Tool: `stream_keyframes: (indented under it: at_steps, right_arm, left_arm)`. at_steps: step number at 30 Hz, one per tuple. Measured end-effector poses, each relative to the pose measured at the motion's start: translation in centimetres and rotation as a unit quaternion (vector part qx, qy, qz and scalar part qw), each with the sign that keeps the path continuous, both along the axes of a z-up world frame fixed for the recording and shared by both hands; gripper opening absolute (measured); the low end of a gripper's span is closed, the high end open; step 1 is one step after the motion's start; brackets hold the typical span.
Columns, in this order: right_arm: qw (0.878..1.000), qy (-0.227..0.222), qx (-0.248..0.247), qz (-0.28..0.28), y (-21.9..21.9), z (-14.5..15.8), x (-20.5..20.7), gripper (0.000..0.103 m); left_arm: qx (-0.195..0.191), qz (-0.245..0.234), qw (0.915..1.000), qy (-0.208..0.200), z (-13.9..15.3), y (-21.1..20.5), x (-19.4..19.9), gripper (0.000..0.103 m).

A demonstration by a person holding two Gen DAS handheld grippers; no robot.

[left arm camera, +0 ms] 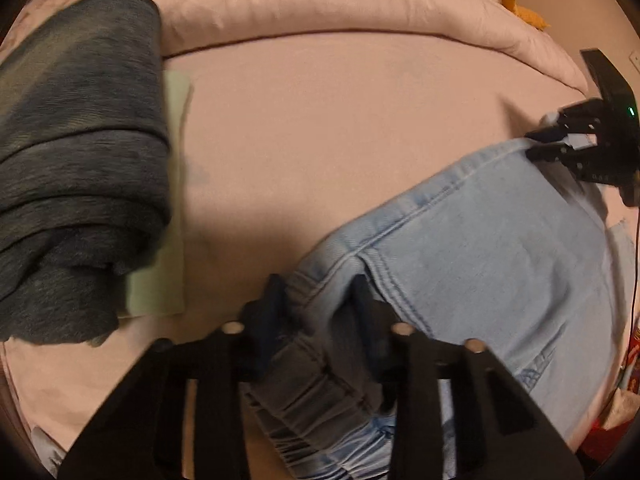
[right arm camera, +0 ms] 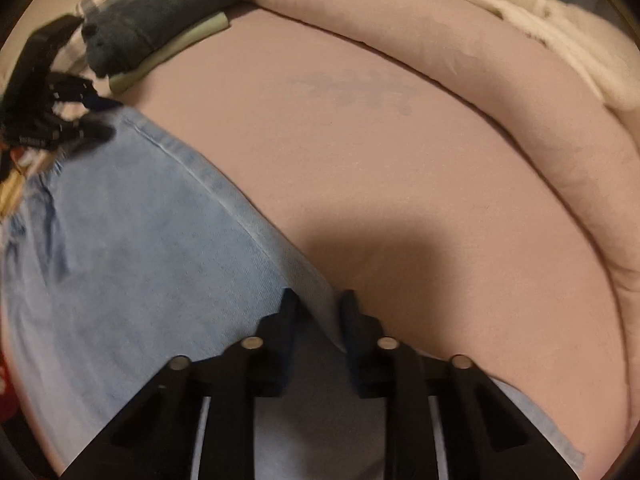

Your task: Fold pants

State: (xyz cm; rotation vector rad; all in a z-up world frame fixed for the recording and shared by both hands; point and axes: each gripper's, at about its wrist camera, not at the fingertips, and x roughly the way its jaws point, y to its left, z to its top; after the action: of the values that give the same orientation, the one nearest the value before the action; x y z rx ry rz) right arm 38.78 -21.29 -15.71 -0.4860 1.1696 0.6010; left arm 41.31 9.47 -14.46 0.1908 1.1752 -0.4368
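the pants (left arm camera: 480, 240), light denim, lie on the bed (left arm camera: 340, 120) from 3 to 6 o'clock. left gripper (left arm camera: 320, 300) is clamped on the waistband, right gripper (right arm camera: 318, 308) on the seam edge. judged step: grasp done; next, lift both together and fold over.

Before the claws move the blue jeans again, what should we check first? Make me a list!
1. Left claw gripping the jeans at the waistband: ok, shut on the denim.
2. Right claw gripping the jeans' edge: ok, fabric sits pinched between its fingers.
3. Both claws on the same edge of the jeans: ok, each view shows the other claw along it.
4. Clear pink sheet ahead to fold onto: ok.
5. Folded dark clothes out of the way: ok, apart from the jeans.
6. Jeans lying flat with the legs lined up: cannot tell, the far end is out of view.
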Motion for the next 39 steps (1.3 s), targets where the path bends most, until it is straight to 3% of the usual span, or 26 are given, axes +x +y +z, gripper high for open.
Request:
stream_keyframes:
  at_steps: [5,8,11,13,16,19,20,21,25,28,29,31,33,35,37,39]
  right_arm:
    - [0.994,-0.083,-0.065,-0.005,2.3,0.2,-2.6,0.009]
    - [0.987,-0.143,-0.072,-0.031,2.8,2.1,-4.6,0.006]
    - [0.972,-0.219,-0.068,-0.055,2.8,5.8,-7.9,0.006]
    - [0.960,-0.264,-0.068,-0.057,2.4,8.2,-10.7,0.006]
    - [0.933,-0.348,-0.088,-0.033,2.7,11.4,-16.3,0.006]
    - [0.909,-0.405,-0.099,0.009,2.6,13.2,-23.2,0.006]
    - [0.906,-0.411,-0.101,0.024,2.7,13.1,-25.5,0.006]
    - [0.911,-0.400,-0.095,0.045,2.5,12.7,-28.2,0.006]
    - [0.928,-0.344,-0.103,0.098,2.7,8.4,-34.7,0.006]
    - [0.939,-0.297,-0.125,0.121,3.4,4.4,-37.1,0.006]
    - [0.943,-0.281,-0.131,0.123,3.7,3.1,-37.0,0.006]
    - [0.944,-0.258,-0.155,0.136,4.1,0.7,-36.7,0.006]
    - [0.943,-0.248,-0.176,0.135,4.2,0.1,-36.6,0.006]
    - [0.945,-0.255,-0.166,0.124,4.1,1.4,-36.7,0.006]
    - [0.949,-0.258,-0.146,0.106,3.6,2.6,-36.9,0.006]
    - [0.955,-0.242,-0.146,0.095,2.9,1.5,-36.5,0.006]
  left_arm:
    - [0.045,0.011,0.9966,-0.068,2.3,-1.3,-2.2,0.018]
    - [0.079,0.012,0.9870,-0.140,4.7,-2.4,-4.6,0.018]
    - [0.075,0.018,0.9768,-0.200,7.6,-2.5,-8.2,0.019]
    - [0.095,0.014,0.9642,-0.247,9.1,-2.8,-11.2,0.019]
    - [0.141,-0.002,0.9329,-0.331,10.3,-3.0,-17.0,0.019]
    - [0.165,-0.024,0.9102,-0.379,9.6,-2.6,-22.9,0.018]
    - [0.174,-0.035,0.9050,-0.387,9.0,-2.3,-24.2,0.018]
    - [0.181,-0.051,0.9009,-0.391,8.0,-2.0,-25.9,0.018]
    - [0.207,-0.079,0.9082,-0.355,3.1,-1.1,-29.1,0.019]
    - [0.264,-0.111,0.8952,-0.341,-1.1,-1.4,-31.0,0.019]
    - [0.284,-0.121,0.8872,-0.343,-2.0,-1.7,-31.2,0.019]
    - [0.327,-0.150,0.8618,-0.358,-3.4,-2.2,-32.0,0.019]
    - [0.330,-0.156,0.8587,-0.360,-3.1,-2.0,-32.7,0.019]
    - [0.315,-0.152,0.8655,-0.358,-2.5,-1.3,-32.9,0.019]
    - [0.330,-0.160,0.8585,-0.359,-3.2,-1.0,-33.1,0.019]
    - [0.340,-0.180,0.8526,-0.354,-4.5,-1.4,-33.9,0.021]
